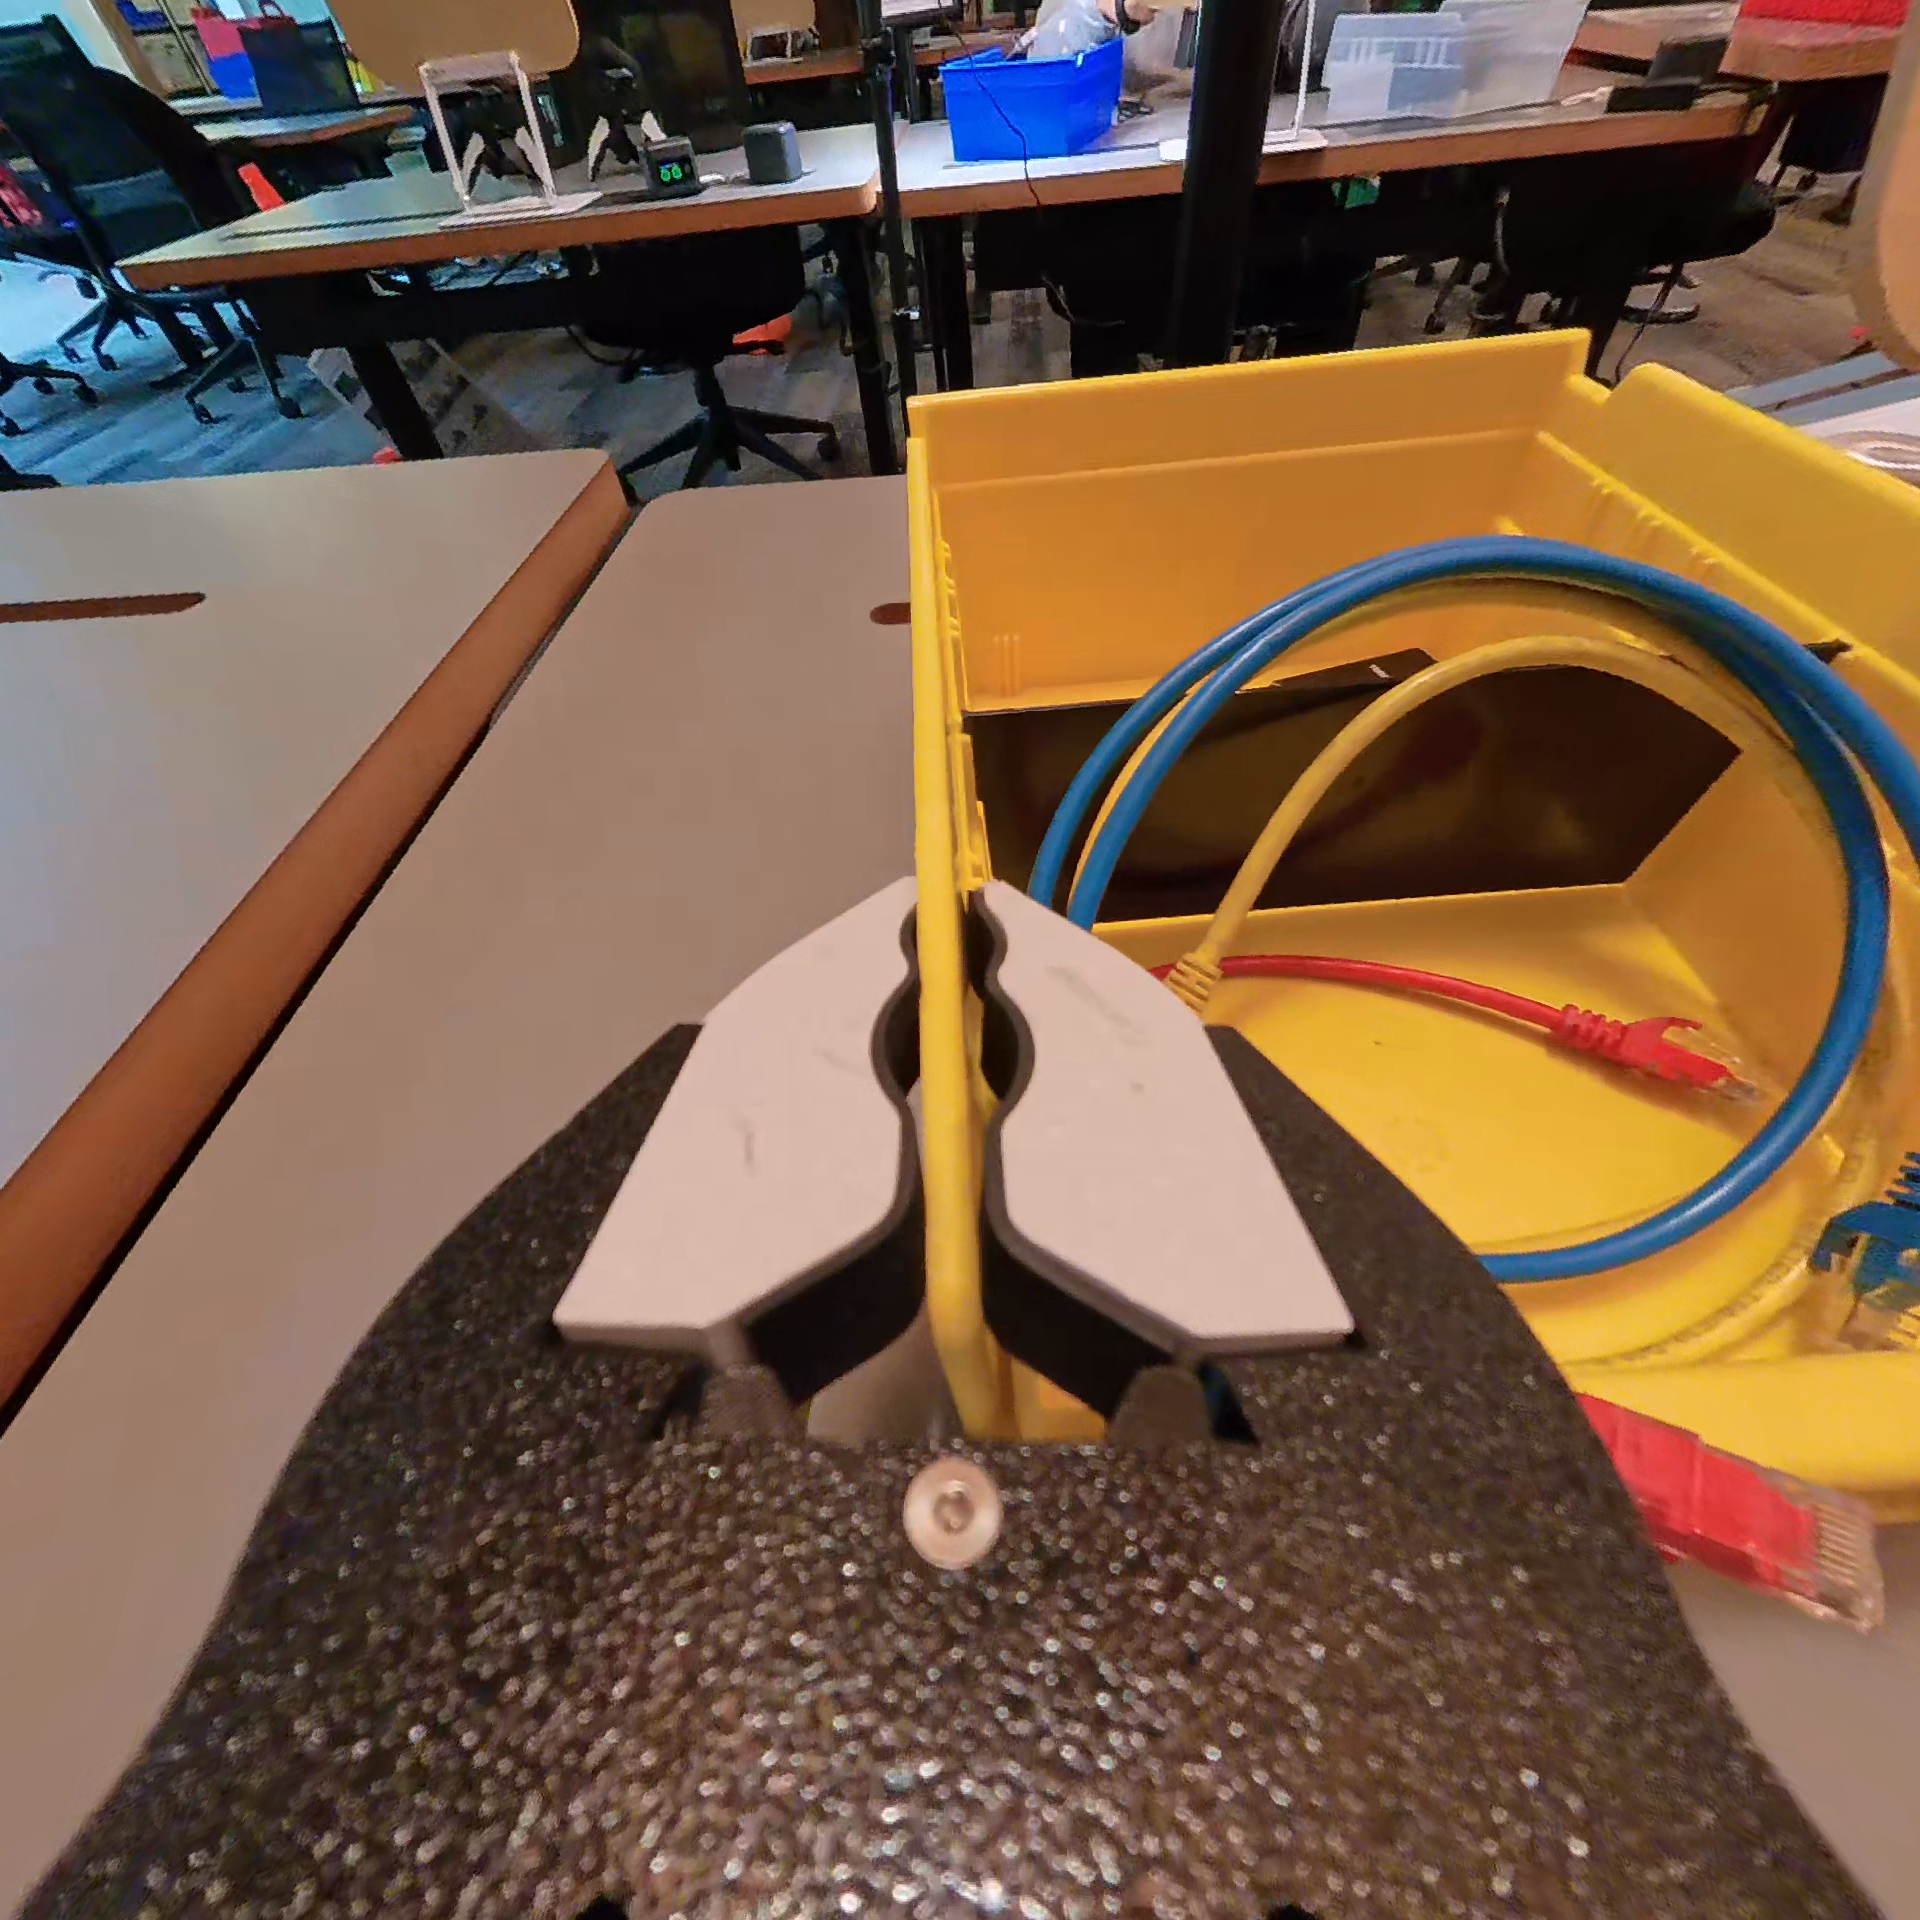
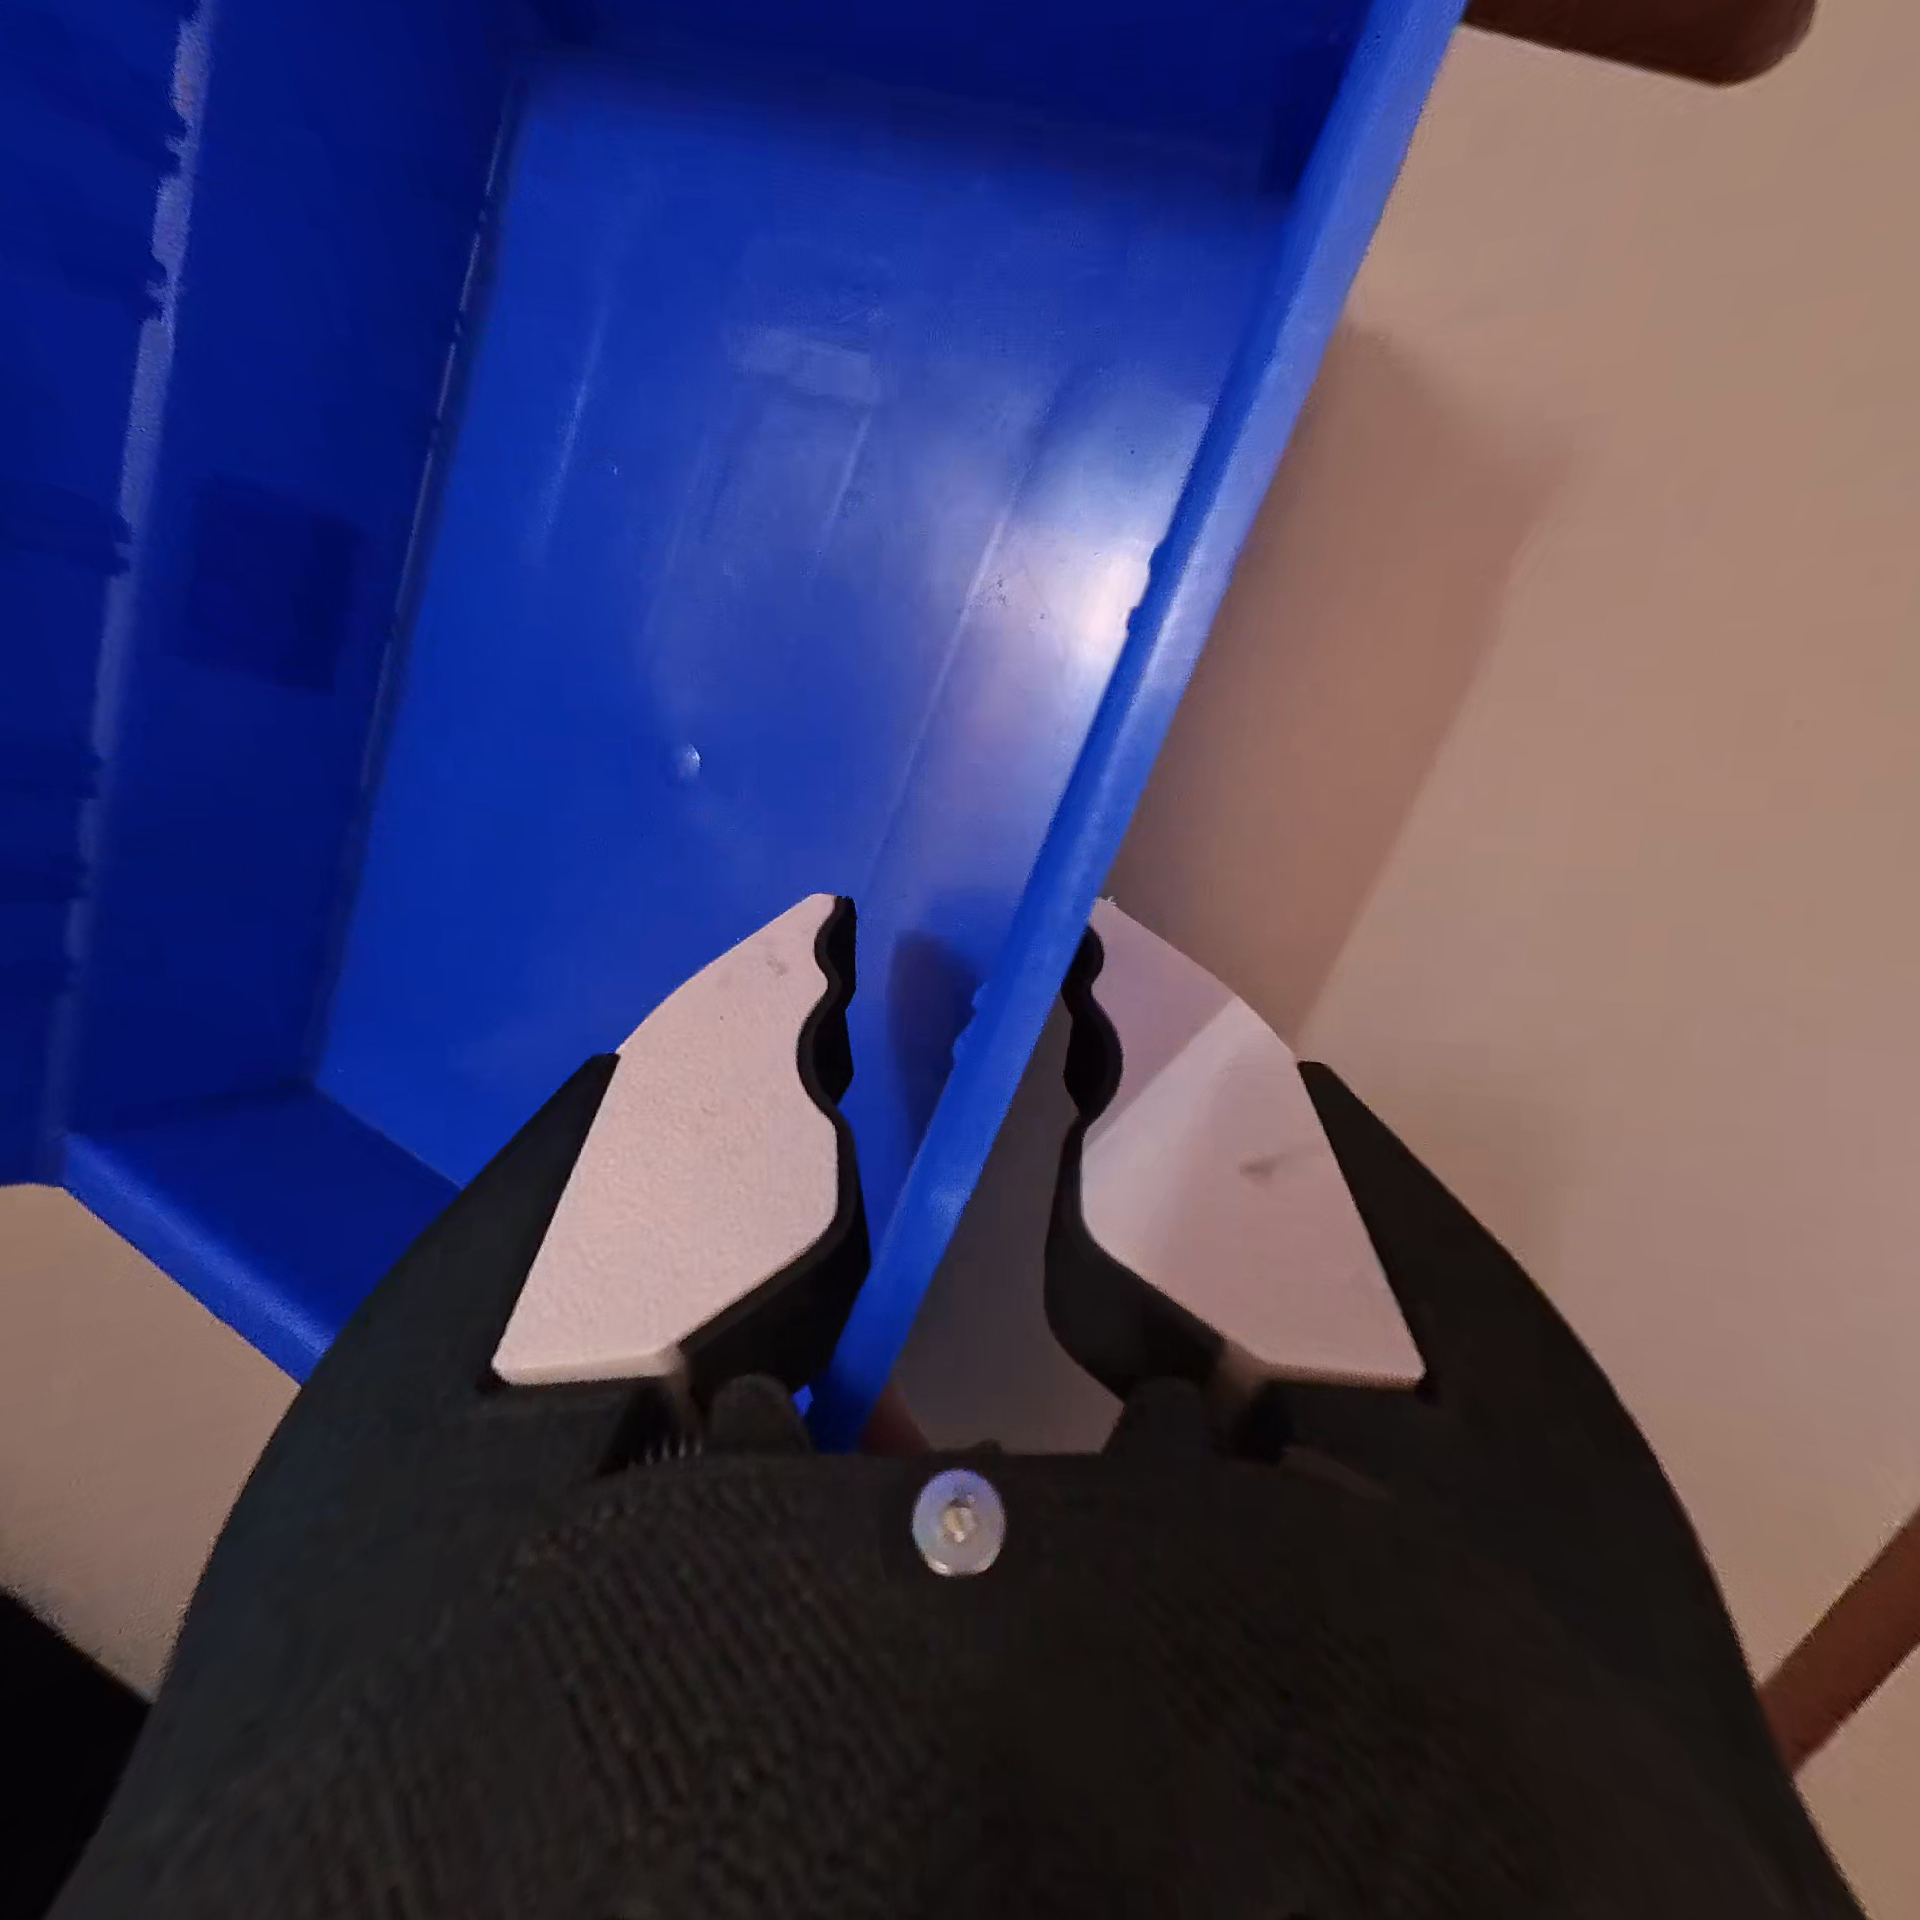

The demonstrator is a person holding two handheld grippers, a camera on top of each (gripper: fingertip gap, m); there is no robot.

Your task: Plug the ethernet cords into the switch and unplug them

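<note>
My left gripper (image 1: 945,894) is shut on the left wall of a yellow bin (image 1: 1226,436) on the grey table. Inside the bin lie a looped blue ethernet cord (image 1: 1860,894), a yellow cord (image 1: 1309,769) and a red cord (image 1: 1590,1029) with its plug on the bin floor. A black flat box (image 1: 1351,800) leans at the back of the bin; I cannot tell if it is the switch. Another red plug (image 1: 1756,1527) lies outside the bin's near edge. My right gripper (image 2: 966,914) straddles the right wall of an empty blue bin (image 2: 727,520), and both fingers touch the wall.
The grey table (image 1: 623,831) stretches left of the yellow bin, with a seam to a second tabletop (image 1: 208,727). Office chairs, desks and another blue bin (image 1: 1029,94) stand far behind. In the right wrist view, beige table (image 2: 1610,727) shows right of the blue bin.
</note>
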